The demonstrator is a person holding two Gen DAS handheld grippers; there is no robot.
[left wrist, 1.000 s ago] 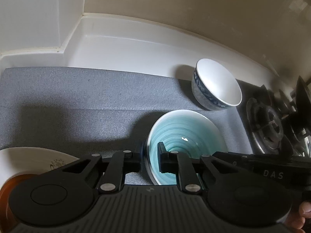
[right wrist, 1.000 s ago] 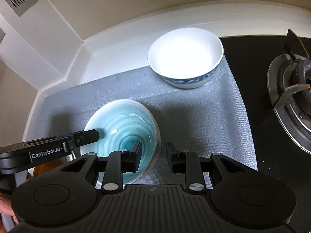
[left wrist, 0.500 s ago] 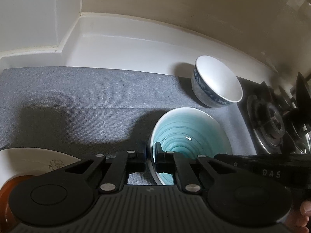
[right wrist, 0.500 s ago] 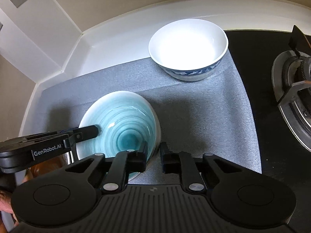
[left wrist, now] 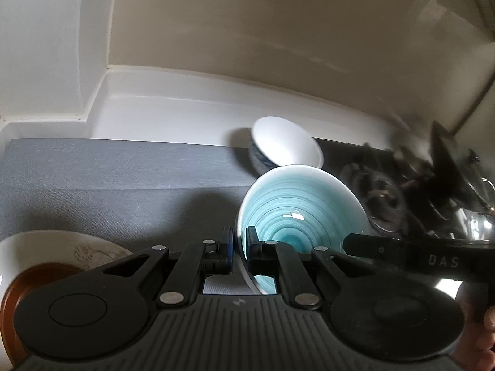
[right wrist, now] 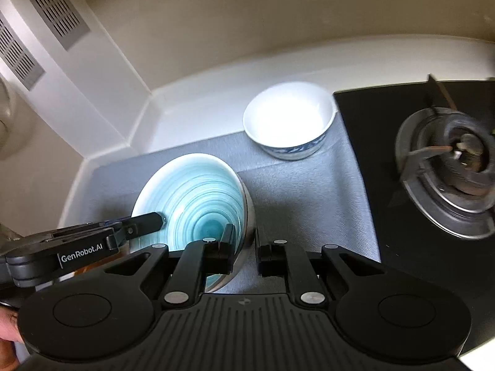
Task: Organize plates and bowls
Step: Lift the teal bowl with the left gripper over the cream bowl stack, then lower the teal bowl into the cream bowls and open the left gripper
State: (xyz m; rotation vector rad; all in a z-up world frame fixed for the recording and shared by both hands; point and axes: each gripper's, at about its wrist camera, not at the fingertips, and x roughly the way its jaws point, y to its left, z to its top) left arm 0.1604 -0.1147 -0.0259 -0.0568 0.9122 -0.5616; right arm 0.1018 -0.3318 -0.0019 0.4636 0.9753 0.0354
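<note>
Because each gripper pinches an opposite rim, the teal bowl [right wrist: 191, 198] hangs tilted above the mat [right wrist: 309, 198]: left gripper [left wrist: 238, 249] on one edge, right gripper [right wrist: 244, 247] across it, likely sharing weight. A white bowl [right wrist: 289, 120] waits behind, probably for stacking.

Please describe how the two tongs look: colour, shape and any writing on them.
Both tongs, left and right, are matte black, with round housings, silver rivets and a ribbed base. The left shows blue pads and white "GenRobot.AI" lettering; the right shows "DAS". No cables visible.
</note>
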